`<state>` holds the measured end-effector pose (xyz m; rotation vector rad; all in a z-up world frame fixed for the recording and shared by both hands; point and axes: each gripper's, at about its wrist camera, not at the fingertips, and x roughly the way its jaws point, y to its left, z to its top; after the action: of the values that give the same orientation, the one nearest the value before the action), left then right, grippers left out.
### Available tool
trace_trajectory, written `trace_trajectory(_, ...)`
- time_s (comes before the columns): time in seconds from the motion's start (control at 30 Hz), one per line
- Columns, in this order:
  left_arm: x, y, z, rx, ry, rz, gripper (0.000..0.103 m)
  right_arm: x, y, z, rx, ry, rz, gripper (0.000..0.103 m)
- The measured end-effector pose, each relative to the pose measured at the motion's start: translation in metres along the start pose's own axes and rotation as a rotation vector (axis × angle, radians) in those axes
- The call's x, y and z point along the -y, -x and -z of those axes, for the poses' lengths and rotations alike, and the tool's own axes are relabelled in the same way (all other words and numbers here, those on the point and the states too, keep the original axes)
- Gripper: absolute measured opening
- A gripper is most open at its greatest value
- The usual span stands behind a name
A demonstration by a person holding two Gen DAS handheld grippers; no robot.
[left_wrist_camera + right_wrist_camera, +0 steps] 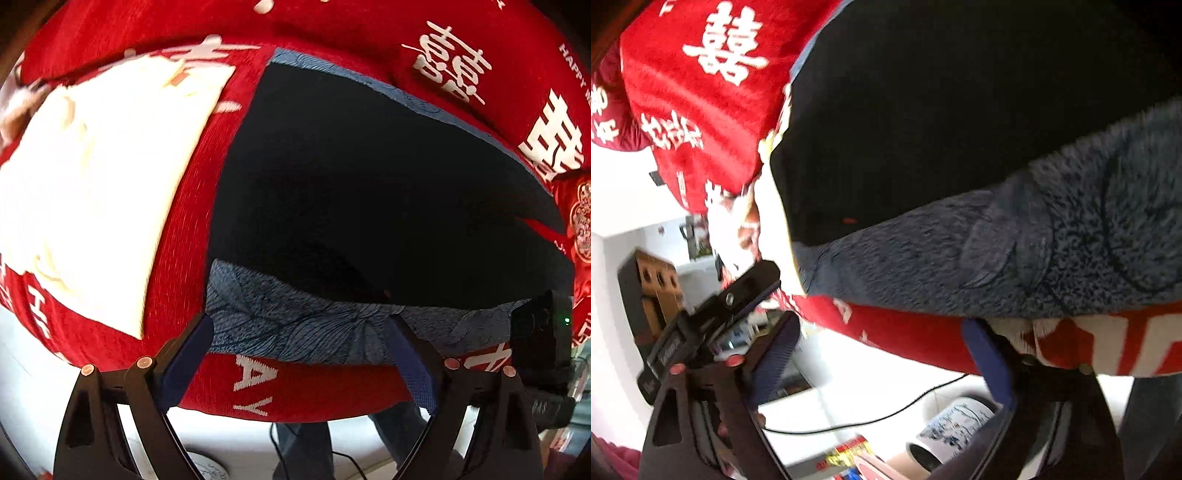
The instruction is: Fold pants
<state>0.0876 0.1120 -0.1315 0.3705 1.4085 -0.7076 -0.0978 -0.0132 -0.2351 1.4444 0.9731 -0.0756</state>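
The pants lie flat on the red cover, and from my left gripper they spread from about six o'clock up toward one o'clock. I cannot make out their whole length, so their long axis stays unclear; the fuzzy band nearest me runs across from nine to three o'clock.

They are very dark, nearly black, with almost no visible folds. That near band is grey-blue pile with fine dark line markings, and a thin strip of the same grey-blue edges the far side at about one o'clock.

My left jaws stand wide apart, and the band's left stretch sits between the blue pads, though I cannot tell whether they touch it. My right gripper also has its jaws spread wide, low at the cover's edge, with the band just above at about one o'clock; nothing is clamped.

A folded white cloth lies on the cover at ten o'clock in the left view, apart from the pants. The cover carries large white characters. Below its edge, in the right view, are a black cable on a white floor and a blue-and-white patterned cylinder at five o'clock. The person's legs show at six o'clock in the left view.
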Motion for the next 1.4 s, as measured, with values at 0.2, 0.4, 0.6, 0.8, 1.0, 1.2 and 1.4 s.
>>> trace_trajectory(0.2, -0.017, -0.009, 0.017, -0.011, 0.058, 0.063, 0.094, 0.007, 0.012, -0.006, 0.084, -0.088, -0.091, 0.047)
trace_trajectory(0.4, -0.009, -0.012, 0.025, -0.029, 0.138, 0.21, 0.094, -0.007, 0.022, -0.02, 0.107, -0.063, -0.159, 0.015)
trace_trajectory(0.6, -0.013, -0.023, 0.004, 0.018, 0.365, 0.402, 0.093, -0.04, 0.052, -0.022, 0.099, 0.071, -0.223, 0.014)
trace_trajectory(0.8, -0.007, -0.042, -0.009, -0.007, 0.343, 0.361, 0.047, -0.019, 0.07, -0.014, 0.027, 0.115, -0.12, 0.027)
trace_trajectory(1.0, 0.001, -0.042, -0.008, -0.027, 0.253, 0.316, 0.047, 0.081, 0.155, 0.004, 0.221, -0.085, -0.004, 0.044)
trace_trajectory(1.2, 0.008, -0.043, -0.012, -0.031, 0.242, 0.288, 0.047, 0.153, 0.185, 0.009, 0.321, -0.263, -0.208, 0.044)
trace_trajectory(1.4, 0.016, -0.046, -0.014, -0.032, 0.267, 0.236, 0.047, 0.157, 0.181, -0.002, 0.407, -0.34, -0.387, 0.045)
